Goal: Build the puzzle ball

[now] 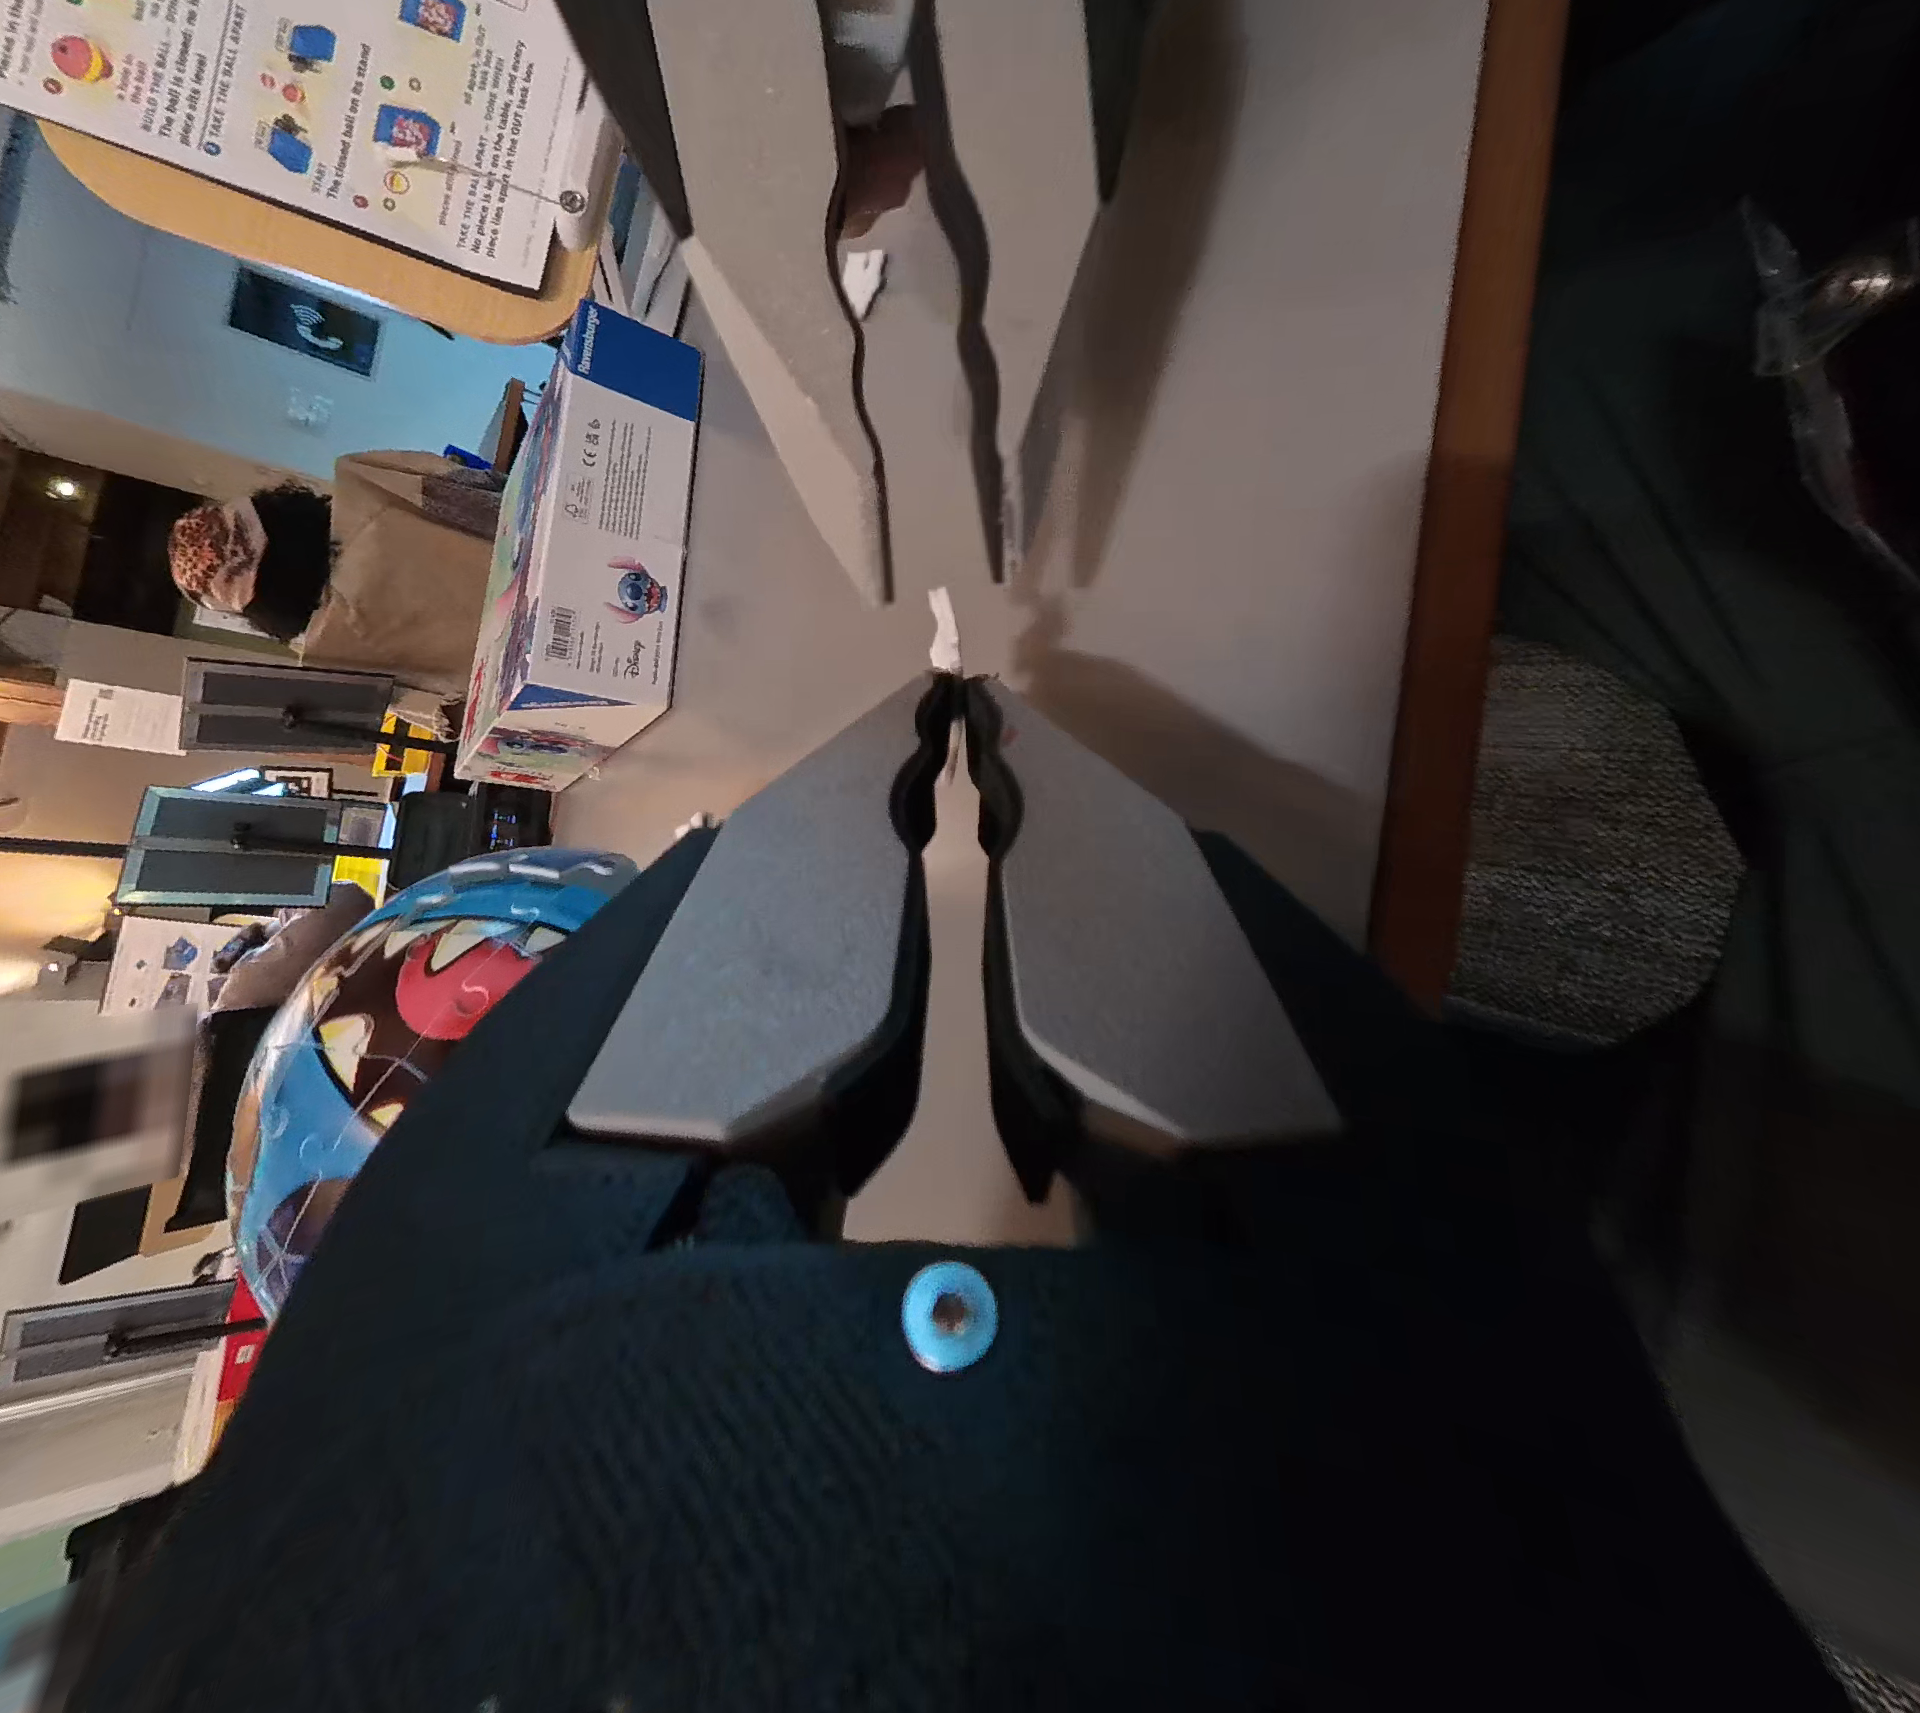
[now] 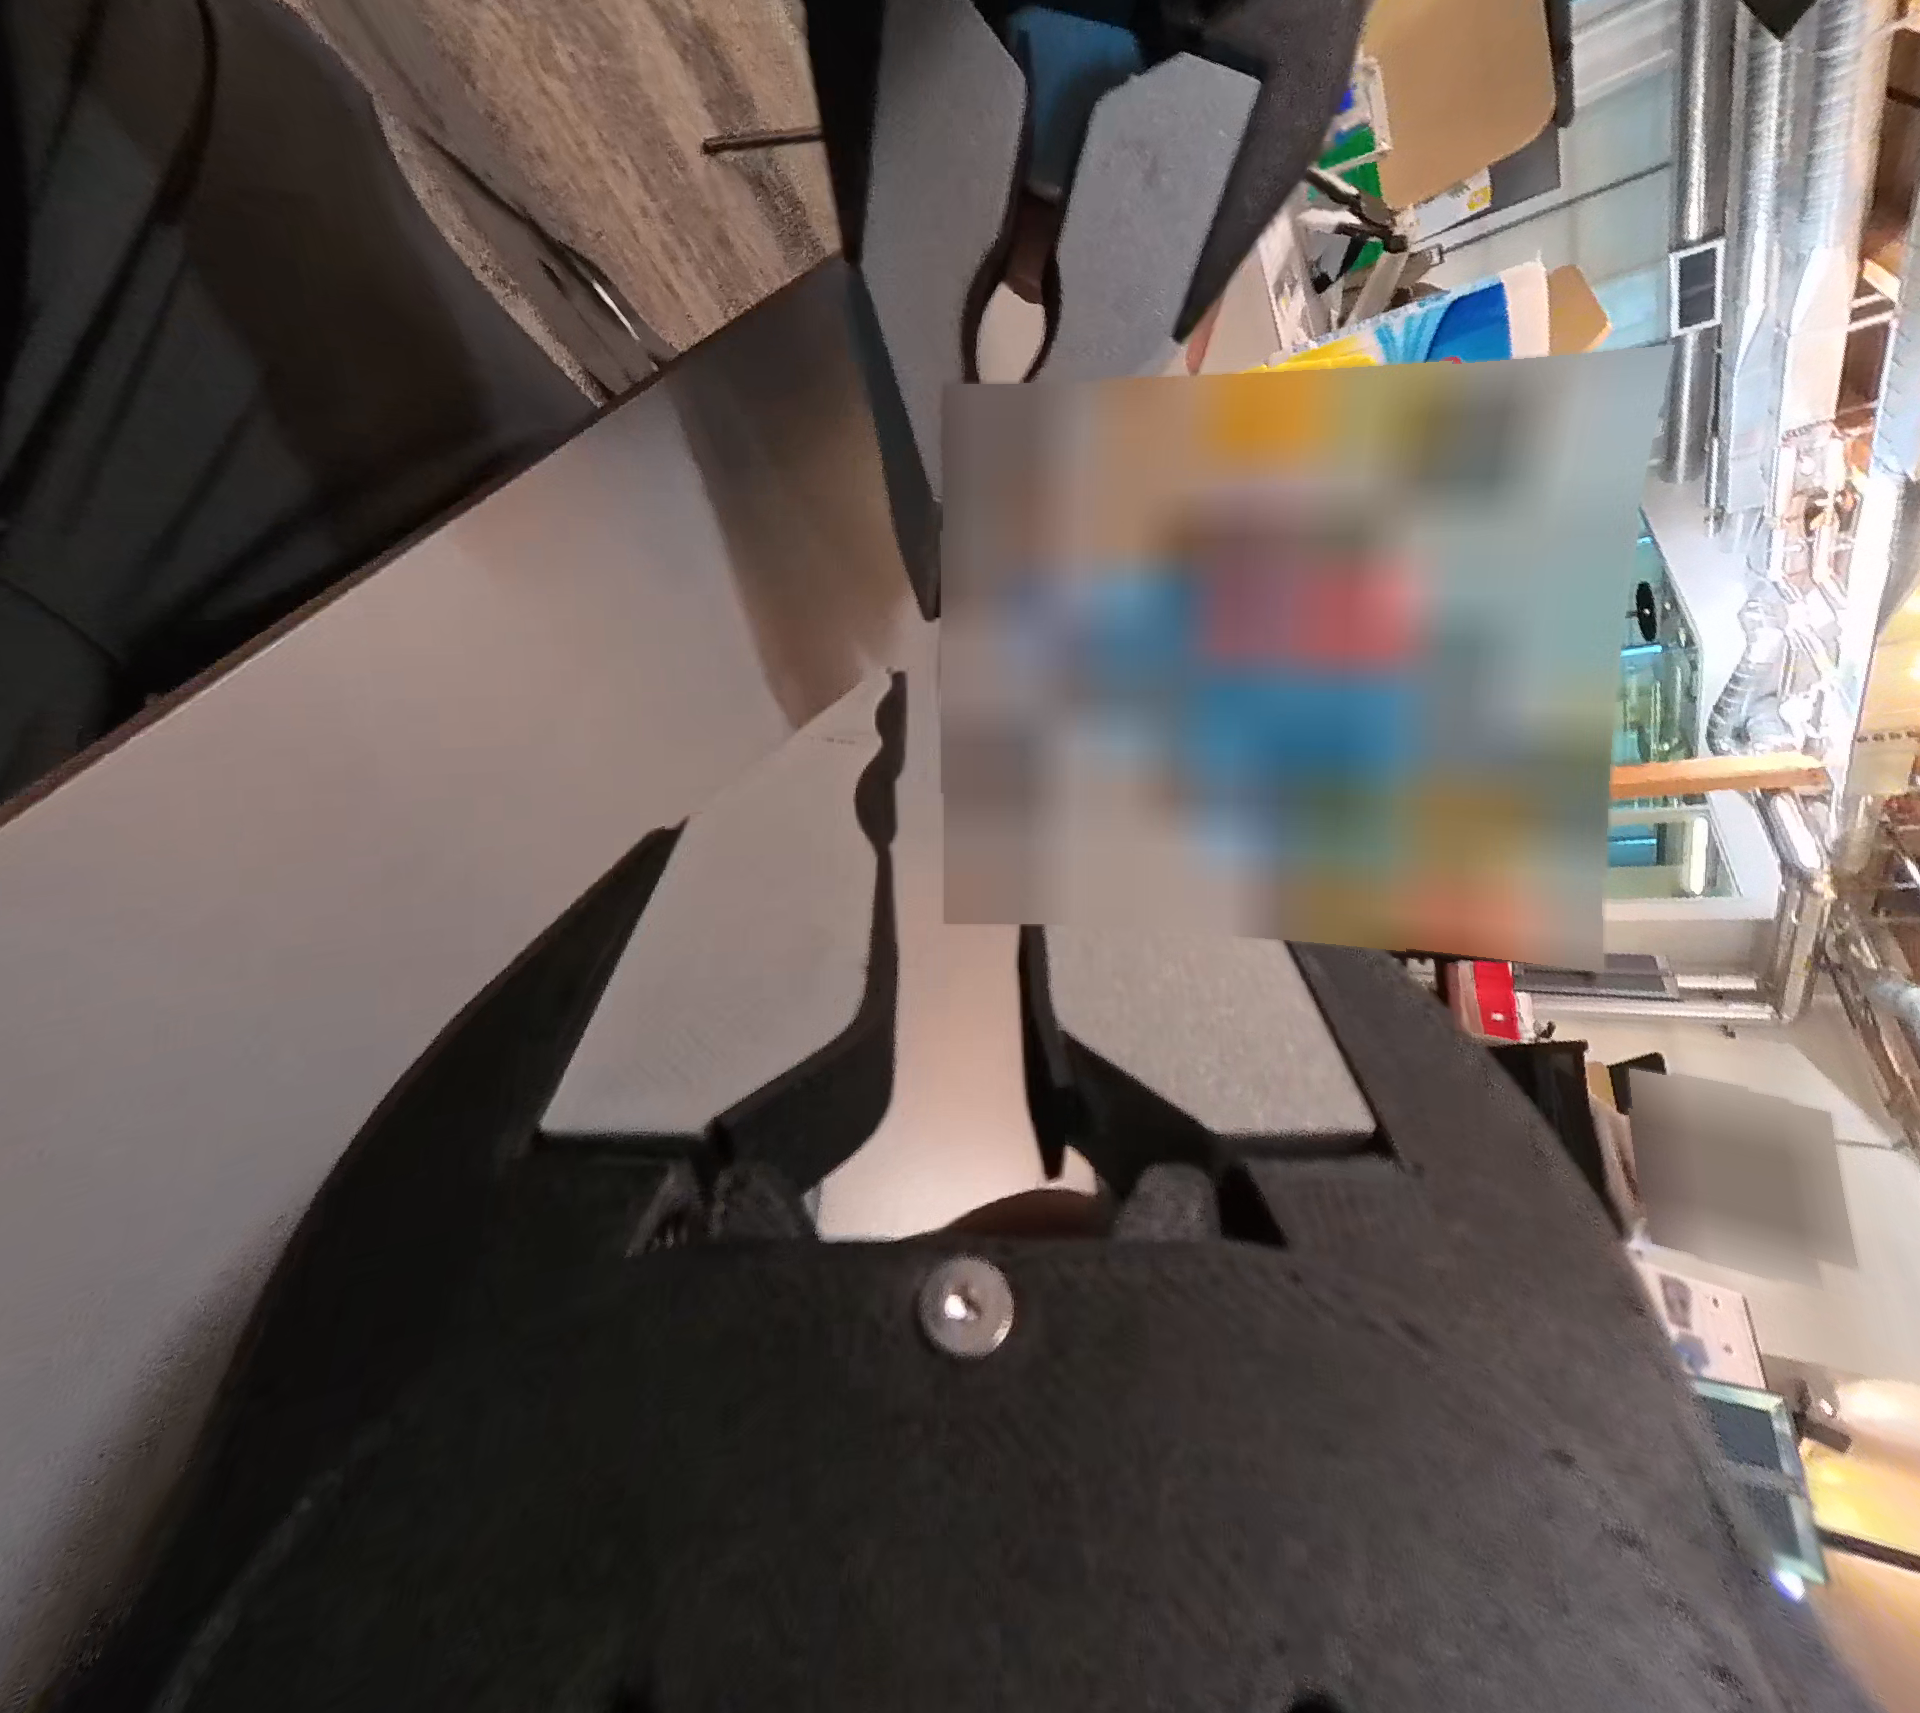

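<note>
In the left wrist view the left gripper has its fingers pinched nearly together on a thin white puzzle piece that juts out just past the tips toward the opposing right gripper, whose fingers stand narrowly apart; the puzzle ball, blue with a red mouth, sits off to the left of the fingers, near the box on the table. In the right wrist view a blurred patch covers the right gripper's far finger and the space ahead, so I cannot tell its gap or see the piece. The piece looks light, stiff and slippery, best held by its flat faces; the ball is likely a hollow shell, needing gentle steadying.
</note>
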`<state>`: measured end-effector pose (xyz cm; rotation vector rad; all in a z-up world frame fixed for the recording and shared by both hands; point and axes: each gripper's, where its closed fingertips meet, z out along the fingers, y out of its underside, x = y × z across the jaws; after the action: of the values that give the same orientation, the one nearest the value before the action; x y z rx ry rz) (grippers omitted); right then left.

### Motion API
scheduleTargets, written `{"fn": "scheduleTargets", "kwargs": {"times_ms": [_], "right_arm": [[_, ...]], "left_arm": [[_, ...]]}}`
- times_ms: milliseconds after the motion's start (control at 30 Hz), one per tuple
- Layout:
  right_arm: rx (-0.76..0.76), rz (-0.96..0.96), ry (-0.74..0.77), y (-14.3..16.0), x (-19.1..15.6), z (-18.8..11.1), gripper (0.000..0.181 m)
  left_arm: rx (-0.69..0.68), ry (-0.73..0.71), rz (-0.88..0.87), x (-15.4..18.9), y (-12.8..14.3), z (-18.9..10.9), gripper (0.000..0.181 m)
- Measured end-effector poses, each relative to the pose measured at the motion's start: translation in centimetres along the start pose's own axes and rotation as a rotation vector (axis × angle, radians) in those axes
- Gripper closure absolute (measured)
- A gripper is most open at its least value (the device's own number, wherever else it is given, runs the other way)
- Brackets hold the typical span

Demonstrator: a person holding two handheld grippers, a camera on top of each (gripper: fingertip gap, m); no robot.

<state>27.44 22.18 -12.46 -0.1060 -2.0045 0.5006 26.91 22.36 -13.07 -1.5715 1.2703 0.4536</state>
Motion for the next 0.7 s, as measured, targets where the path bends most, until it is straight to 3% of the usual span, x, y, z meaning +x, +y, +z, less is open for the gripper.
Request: {"fn": "scheduleTargets", "kwargs": {"times_ms": [67,200,467,633,700], "right_arm": [[0.005,-0.006,-0.019,-0.1,-0.4,0.0,0.164],[-0.026,-0.031,0.009,0.5,0.1,0.4,0.181],[0.023,-0.043,0.017,-0.1,0.3,-0.1,0.181],[0.022,-0.028,-0.018,0.2,0.0,-0.2,0.161],[0.014,-0.029,-0.005,0.4,0.1,-0.1,0.169]], "left_arm": [[0.007,0.001,0.005,-0.1,0.1,0.0,0.181],[0.03,0.003,0.003,-0.1,-0.1,0.0,0.181],[0.106,0.004,-0.033,-0.2,-0.8,-0.4,0.181],[0.135,-0.004,-0.044,-0.5,-1.1,-0.4,0.181],[0.148,-0.002,-0.058,-0.6,-1.2,-0.5,0.181]]}}
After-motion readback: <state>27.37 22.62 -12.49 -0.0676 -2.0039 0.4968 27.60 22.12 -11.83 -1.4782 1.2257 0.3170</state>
